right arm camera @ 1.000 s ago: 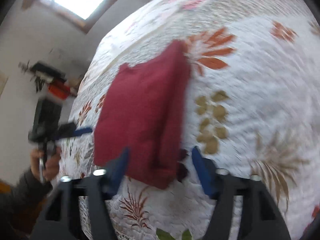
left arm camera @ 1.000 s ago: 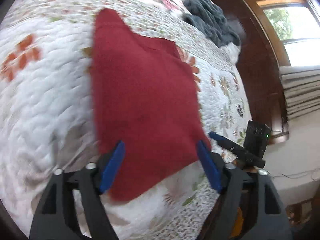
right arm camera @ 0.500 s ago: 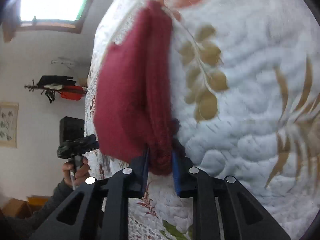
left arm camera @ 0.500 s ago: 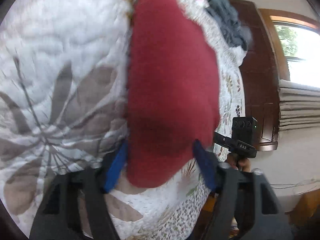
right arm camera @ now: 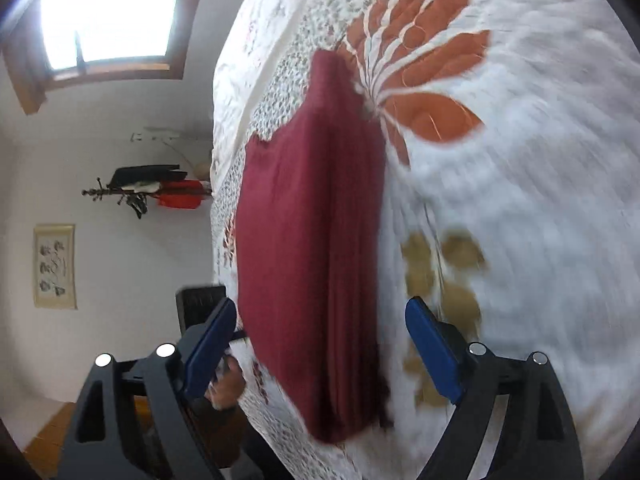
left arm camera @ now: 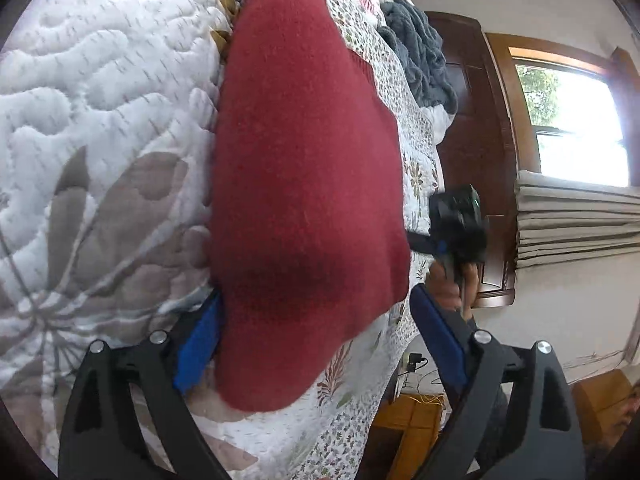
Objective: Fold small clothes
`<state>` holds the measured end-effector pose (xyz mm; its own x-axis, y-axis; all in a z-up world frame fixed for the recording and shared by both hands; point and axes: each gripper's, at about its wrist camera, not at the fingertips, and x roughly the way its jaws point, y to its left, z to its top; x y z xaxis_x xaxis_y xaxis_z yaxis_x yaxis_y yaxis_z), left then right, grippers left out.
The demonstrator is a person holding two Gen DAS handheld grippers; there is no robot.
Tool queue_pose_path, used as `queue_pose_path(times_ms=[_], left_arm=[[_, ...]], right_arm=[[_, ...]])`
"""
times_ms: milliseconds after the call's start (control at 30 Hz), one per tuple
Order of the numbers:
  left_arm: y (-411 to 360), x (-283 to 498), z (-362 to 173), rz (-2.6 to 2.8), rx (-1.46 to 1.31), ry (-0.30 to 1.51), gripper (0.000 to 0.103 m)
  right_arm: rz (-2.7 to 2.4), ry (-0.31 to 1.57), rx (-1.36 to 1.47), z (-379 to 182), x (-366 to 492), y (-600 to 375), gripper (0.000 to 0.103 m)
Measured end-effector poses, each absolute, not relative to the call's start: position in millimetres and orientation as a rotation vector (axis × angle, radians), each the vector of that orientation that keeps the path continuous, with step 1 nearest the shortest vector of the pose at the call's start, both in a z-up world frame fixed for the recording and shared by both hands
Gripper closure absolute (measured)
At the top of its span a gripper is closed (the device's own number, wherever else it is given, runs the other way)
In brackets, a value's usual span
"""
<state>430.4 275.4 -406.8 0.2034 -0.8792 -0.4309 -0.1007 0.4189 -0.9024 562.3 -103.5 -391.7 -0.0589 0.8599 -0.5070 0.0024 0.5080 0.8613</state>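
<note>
A dark red knitted garment (left arm camera: pixel 304 184) lies folded into a long narrow shape on the flowered white quilt (left arm camera: pixel 104 128). In the left wrist view its near end sits between the fingers of my open left gripper (left arm camera: pixel 318 344); the left blue pad (left arm camera: pixel 198 350) touches the cloth's edge and the right pad stands clear. The right wrist view shows the same garment (right arm camera: pixel 312 260), lengthwise folds along its right side. My right gripper (right arm camera: pixel 322 346) is open around its near end, gripping nothing. Each view catches the other gripper in a hand (left arm camera: pixel 460 228) beyond the bed's edge.
A grey blanket (left arm camera: pixel 420 52) is heaped at the far end of the bed by a dark wooden door (left arm camera: pixel 476 160). A window with a folded blind (left arm camera: pixel 576 216) lies to the right. A coat rack (right arm camera: pixel 152 192) and a wall picture (right arm camera: pixel 54 266) stand beyond the bed's left edge.
Half a second ago my right gripper was shut on the garment's near end; it has now opened and let go. My left gripper came in close to the cloth and stayed open.
</note>
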Motion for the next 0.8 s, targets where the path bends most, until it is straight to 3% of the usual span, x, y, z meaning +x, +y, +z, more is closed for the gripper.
queue_pose_path(times_ms=[200,433,500,567,633,800], left_arm=[[264.3,437.2,-407.5,-0.728,-0.988,1.274,0.014],[257.1,440.5,-405.6,-0.710,-0.950,1.313,0.015],[255.7,442.9,-403.8,-0.690,-0.937,1.336,0.024],[254.7,444.0,-400.9,-0.660,-0.890,1.365,0.046],[257.8,444.1,-400.1,-0.643,-0.885,1.379,0.057],[261.6,443.2,-391.8,-0.636,-0.865,1.369,0.071]], right_arm=[[0.863,1.465,0.830,-406.3,594.8,-71.7,0.016],[0.879,1.462,0.795,-408.4,607.3,-52.0,0.025],[0.870,1.461,0.781,-412.3,609.2,-46.2,0.031],[0.856,1.451,0.768,-413.7,607.0,-40.7,0.049],[0.847,1.435,0.761,-415.7,604.1,-42.2,0.062],[0.846,1.373,0.767,-402.9,596.0,-42.6,0.069]])
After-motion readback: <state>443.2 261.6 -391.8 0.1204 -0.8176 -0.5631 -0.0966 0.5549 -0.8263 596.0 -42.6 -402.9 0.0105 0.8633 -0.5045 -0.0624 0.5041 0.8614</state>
